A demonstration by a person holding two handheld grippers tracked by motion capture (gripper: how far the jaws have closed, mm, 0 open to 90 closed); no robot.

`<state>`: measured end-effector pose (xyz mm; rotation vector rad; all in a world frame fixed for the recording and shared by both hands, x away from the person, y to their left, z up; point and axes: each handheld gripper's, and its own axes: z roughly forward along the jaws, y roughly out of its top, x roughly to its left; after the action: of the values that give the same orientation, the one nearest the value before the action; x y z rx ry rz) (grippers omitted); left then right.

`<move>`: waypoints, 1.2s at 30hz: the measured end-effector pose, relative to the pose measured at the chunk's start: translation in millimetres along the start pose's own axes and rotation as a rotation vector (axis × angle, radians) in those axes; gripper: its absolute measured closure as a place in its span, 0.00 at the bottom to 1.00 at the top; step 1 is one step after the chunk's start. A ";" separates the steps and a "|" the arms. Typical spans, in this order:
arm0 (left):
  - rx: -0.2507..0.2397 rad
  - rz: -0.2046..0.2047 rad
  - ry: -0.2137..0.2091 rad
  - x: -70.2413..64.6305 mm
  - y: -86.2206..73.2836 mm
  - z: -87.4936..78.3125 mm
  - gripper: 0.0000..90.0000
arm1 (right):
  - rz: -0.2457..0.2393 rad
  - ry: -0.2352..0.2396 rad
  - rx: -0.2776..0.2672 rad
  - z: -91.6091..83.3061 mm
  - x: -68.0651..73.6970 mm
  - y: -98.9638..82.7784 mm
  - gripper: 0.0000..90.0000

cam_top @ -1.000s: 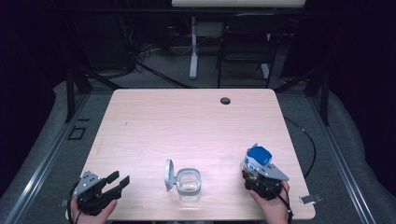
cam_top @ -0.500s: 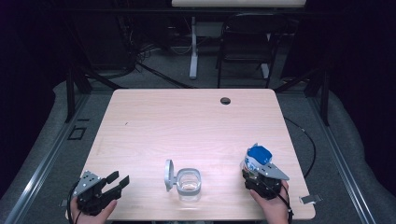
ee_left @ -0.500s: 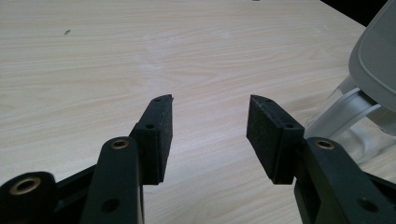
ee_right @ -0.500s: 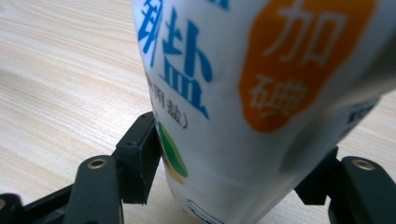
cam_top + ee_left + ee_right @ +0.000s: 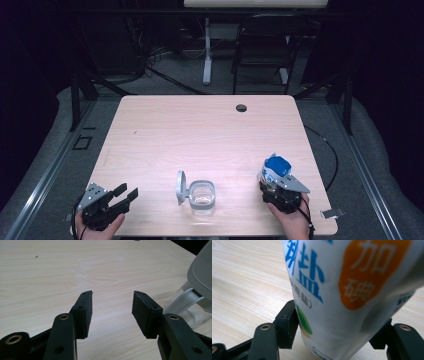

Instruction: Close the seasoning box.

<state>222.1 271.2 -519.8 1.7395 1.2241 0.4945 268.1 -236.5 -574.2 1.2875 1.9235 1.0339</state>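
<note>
Got the white salt bag with blue print (image 5: 342,290) clamped in my right gripper (image 5: 278,187), near the table's right edge. Left gripper (image 5: 112,308) sits wide open, empty. Clear square jar (image 5: 202,196), grey lid (image 5: 180,187) flipped open, looks unfilled, so pouring's left.

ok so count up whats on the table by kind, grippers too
hand-held gripper: 2, left open and empty, right closed on the salt bag
salt bag: 1
clear container with grey hinged lid open: 1
total: 4
</note>
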 end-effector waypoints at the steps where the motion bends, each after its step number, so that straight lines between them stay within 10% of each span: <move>1: 0.000 0.000 0.001 0.1 0.0 -0.2 0.57 | 0.001 -0.001 0.002 -0.1 0.1 0.1 0.40; 36: -0.004 -0.007 0.008 1.1 -0.7 0.0 0.57 | -0.027 0.039 -0.018 0.1 -5.7 -2.1 0.43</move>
<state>222.2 272.2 -520.6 1.7307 1.2338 0.4996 269.2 -242.3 -575.7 1.2367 1.9507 1.0681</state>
